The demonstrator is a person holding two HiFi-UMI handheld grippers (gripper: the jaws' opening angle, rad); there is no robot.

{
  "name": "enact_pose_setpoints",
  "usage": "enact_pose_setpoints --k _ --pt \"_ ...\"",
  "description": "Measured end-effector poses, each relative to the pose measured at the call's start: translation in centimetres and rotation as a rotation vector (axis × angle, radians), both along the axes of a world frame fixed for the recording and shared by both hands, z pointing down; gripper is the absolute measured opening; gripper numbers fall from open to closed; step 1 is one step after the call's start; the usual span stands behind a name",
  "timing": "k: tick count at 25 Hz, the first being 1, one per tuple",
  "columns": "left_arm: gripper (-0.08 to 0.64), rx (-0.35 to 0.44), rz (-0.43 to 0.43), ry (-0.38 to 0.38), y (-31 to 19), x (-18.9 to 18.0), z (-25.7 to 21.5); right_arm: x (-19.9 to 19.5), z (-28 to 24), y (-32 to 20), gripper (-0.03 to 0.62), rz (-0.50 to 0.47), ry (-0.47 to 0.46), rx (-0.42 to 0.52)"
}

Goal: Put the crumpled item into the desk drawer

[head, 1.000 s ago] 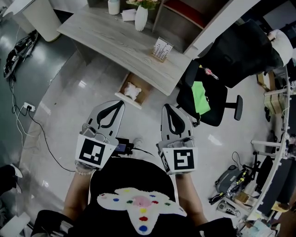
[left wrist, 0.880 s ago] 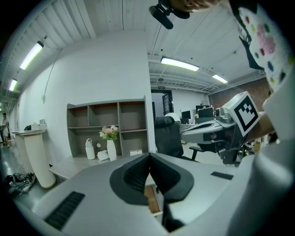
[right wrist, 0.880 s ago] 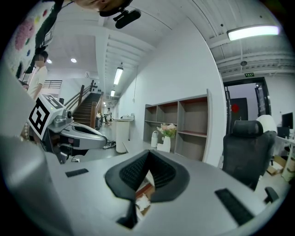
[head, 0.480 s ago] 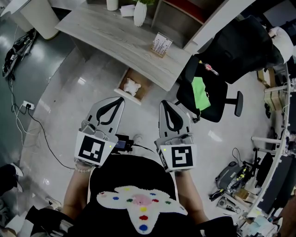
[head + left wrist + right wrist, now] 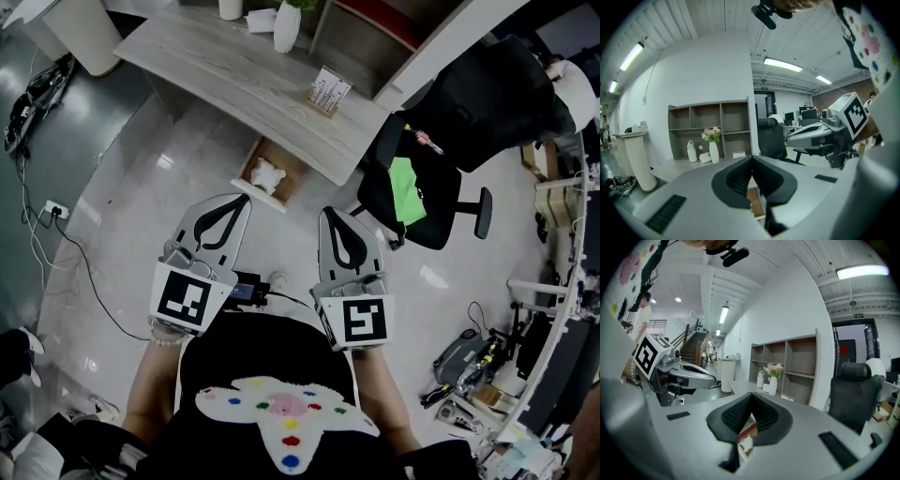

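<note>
Head view shows the crumpled white item (image 5: 267, 175) lying in the open drawer (image 5: 258, 201) under the counter (image 5: 234, 80). The left tool (image 5: 236, 208) and right tool (image 5: 334, 221) are pinched closed, empty and well back. I think pushing the drawer closed comes next.

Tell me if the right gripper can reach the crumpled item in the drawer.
Probably: the drawer stands open, the item lies uncovered, nothing blocks the right gripper, though its fingers are shut.

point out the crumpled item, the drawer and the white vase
crumpled item (image 5: 268, 174), head view, its white middle
drawer (image 5: 256, 198), head view, its pale front edge
vase (image 5: 287, 28), head view, its white body
</note>
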State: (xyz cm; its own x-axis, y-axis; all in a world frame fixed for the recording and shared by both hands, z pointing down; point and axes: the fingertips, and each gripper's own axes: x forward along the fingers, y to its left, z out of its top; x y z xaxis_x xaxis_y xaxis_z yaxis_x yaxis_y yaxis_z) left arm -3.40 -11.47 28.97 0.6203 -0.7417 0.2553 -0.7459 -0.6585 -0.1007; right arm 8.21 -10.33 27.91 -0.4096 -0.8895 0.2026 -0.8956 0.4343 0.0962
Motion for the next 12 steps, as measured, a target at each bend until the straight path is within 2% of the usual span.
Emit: enact_pose_setpoints --k 3,6,12 --pt "0.012 -0.003 0.002 0.014 -0.15 0.24 -0.31 -0.06 -0.01 -0.06 0.003 -0.004 0.004 0.002" --pt "0.012 0.006 0.019 -0.002 -0.11 0.43 -0.32 -0.04 -0.09 -0.07 0.003 -0.004 0.01 0.004" --pt "0.012 0.01 0.014 0.032 -0.05 0.81 -0.54 0.09 -0.18 -0.13 0.003 -0.001 0.015 0.005"
